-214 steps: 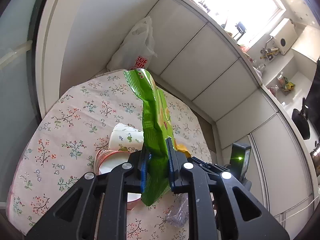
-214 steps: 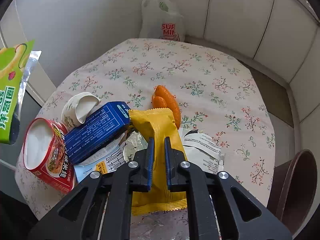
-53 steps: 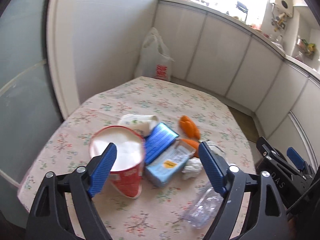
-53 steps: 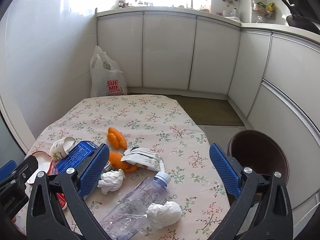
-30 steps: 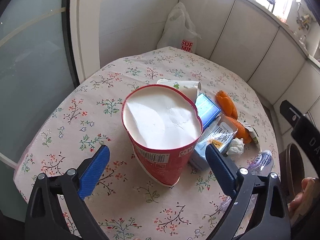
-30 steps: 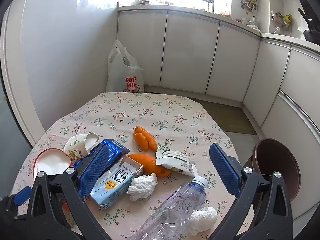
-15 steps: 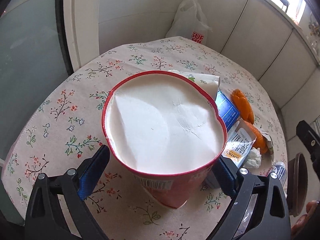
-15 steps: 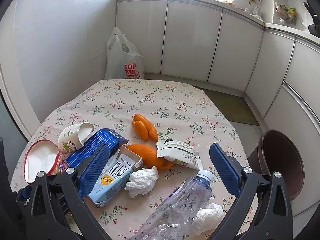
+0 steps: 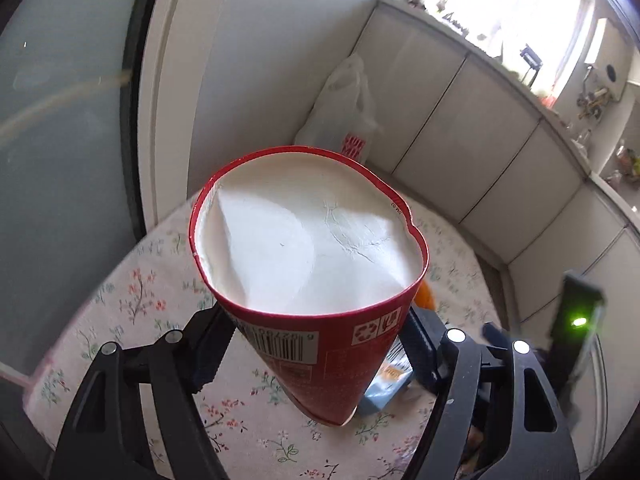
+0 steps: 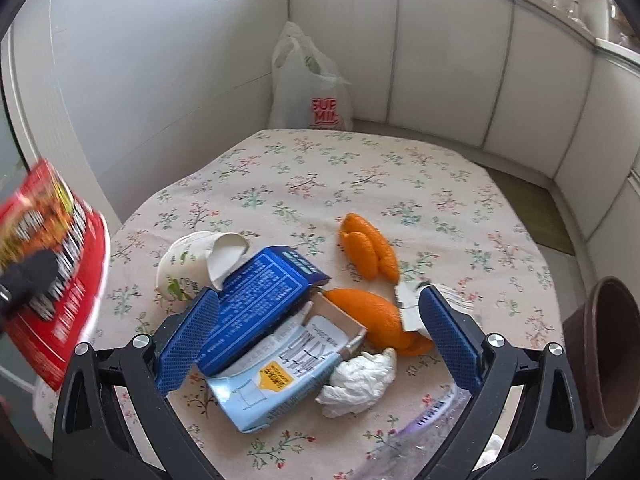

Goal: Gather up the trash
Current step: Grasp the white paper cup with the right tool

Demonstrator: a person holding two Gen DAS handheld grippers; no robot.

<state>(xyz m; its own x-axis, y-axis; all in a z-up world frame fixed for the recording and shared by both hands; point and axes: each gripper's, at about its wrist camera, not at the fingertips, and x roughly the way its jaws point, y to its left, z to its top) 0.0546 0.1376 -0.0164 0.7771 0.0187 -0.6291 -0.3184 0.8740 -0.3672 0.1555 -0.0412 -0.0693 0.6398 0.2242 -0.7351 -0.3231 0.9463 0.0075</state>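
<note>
My left gripper (image 9: 316,354) is shut on a red paper noodle cup (image 9: 316,280) and holds it above the floral table (image 9: 132,292); the cup's rim is squashed. The cup also shows blurred at the left of the right wrist view (image 10: 48,272). My right gripper (image 10: 316,336) is open and empty above the trash pile: a blue box (image 10: 264,304), a light-blue milk carton (image 10: 280,376), orange peels (image 10: 368,248), a crumpled tissue (image 10: 360,380), a small white cup (image 10: 188,268) and a clear plastic bottle (image 10: 424,436).
A brown bin (image 10: 604,352) stands on the floor to the right of the table. A white plastic shopping bag (image 10: 308,84) leans in the far corner against the wall. White cabinets run along the right. A glass door is at the left.
My left gripper has closed on the red cup and lifted it off the table. My right gripper has moved lower and closer over the boxes, still open.
</note>
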